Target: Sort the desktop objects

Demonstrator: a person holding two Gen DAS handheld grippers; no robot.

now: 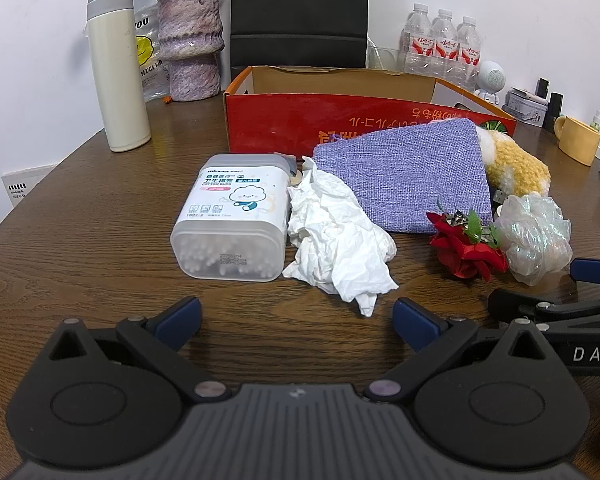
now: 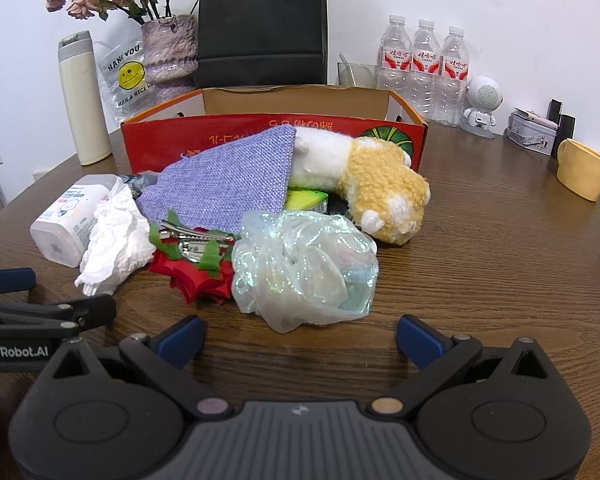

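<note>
**Both grippers open above the tabletop, clutter pile ahead of the red box**

Nearest the left wrist camera, the left gripper (image 1: 296, 320) hovers low over the wooden table (image 1: 100, 248) with its blue-padded fingers (image 1: 178, 322) spread wide and nothing between them. Just beyond the gap lies a crumpled white tissue (image 1: 336, 236), touching the side of a translucent cotton bud box (image 1: 232, 220) that lies on its side to the left.

The right gripper (image 2: 300, 338) is in the same condition: fingers apart, holding nothing, low over the table. Directly ahead of it sits an iridescent mesh puff (image 2: 306, 268). A red fabric flower (image 2: 198, 280) with green leaves and a metal hair clip (image 2: 196, 236) on top lies just beside the puff, between it and the tissue.

Behind these items:
- A purple woven pouch (image 1: 404, 176) lies flat, its far edge leaning against the box wall.
- A yellow-and-white plush toy (image 2: 380, 184) lies partly under the pouch, head toward the right gripper side.
- A green item under the pouch is too hidden to identify.

All of the above sit on the table in front of an open red cardboard box (image 1: 268, 120), touching or near its front wall.

Along the wall stand a cream flask (image 1: 116, 76), a purple vase (image 1: 190, 44) of dried flowers, a black paper bag (image 2: 262, 24), three water bottles (image 2: 424, 68) and a yellow mug (image 2: 582, 168).
</note>
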